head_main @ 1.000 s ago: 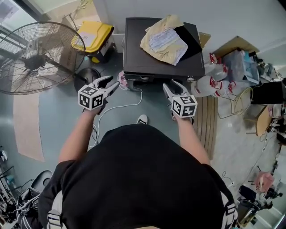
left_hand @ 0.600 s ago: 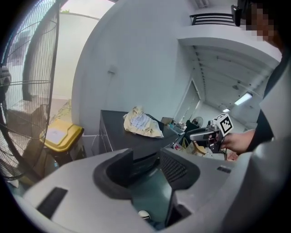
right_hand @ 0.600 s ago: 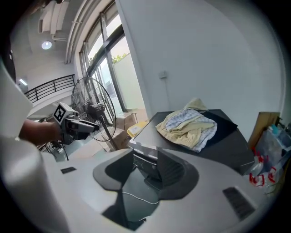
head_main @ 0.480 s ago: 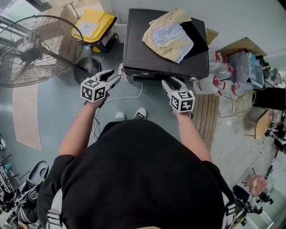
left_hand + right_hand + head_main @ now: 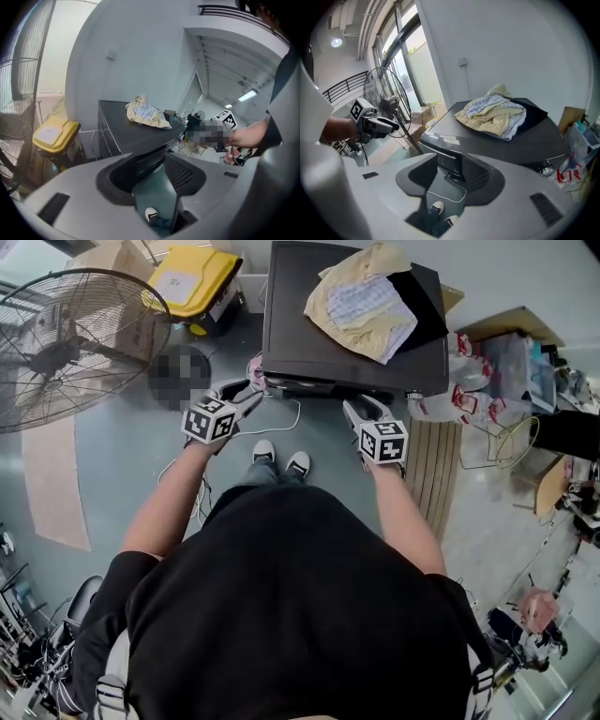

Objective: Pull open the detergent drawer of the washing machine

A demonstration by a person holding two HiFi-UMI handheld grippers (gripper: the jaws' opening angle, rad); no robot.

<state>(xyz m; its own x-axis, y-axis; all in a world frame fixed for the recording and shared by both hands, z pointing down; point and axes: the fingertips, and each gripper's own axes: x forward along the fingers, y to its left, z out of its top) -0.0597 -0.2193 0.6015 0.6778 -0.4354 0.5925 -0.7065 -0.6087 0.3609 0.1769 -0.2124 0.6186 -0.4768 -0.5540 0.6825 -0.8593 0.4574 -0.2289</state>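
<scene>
Closest to the camera, a black shirt (image 5: 291,615) and two bare forearms are seen from above. The left gripper (image 5: 248,393) is held with its jaws set apart. Only floor and a shoe are seen through the gap, and nothing is gripped. The right gripper (image 5: 364,407) is likewise held wide, with a white cable (image 5: 281,427) and a pair of shoes (image 5: 281,457) seen between its jaws, and nothing is clamped.

Both grippers are pointed at the washing machine (image 5: 291,334). The left is brought close to its left front corner, the right to the right part of its front; contact cannot be judged. The machine is stood against a white wall (image 5: 511,47), with its front panel (image 5: 452,162) turned towards the person and the panel's long axis laid left to right. The detergent drawer cannot be singled out on that dark panel. A heap of yellow and pale blue clothes (image 5: 361,306) is laid on the dark lid.

The floor (image 5: 122,474) is grey-blue. A large fan (image 5: 66,343) is placed to the left, a yellow-lidded box (image 5: 192,277) beyond it, and a slatted wooden board (image 5: 436,488) to the right.
</scene>
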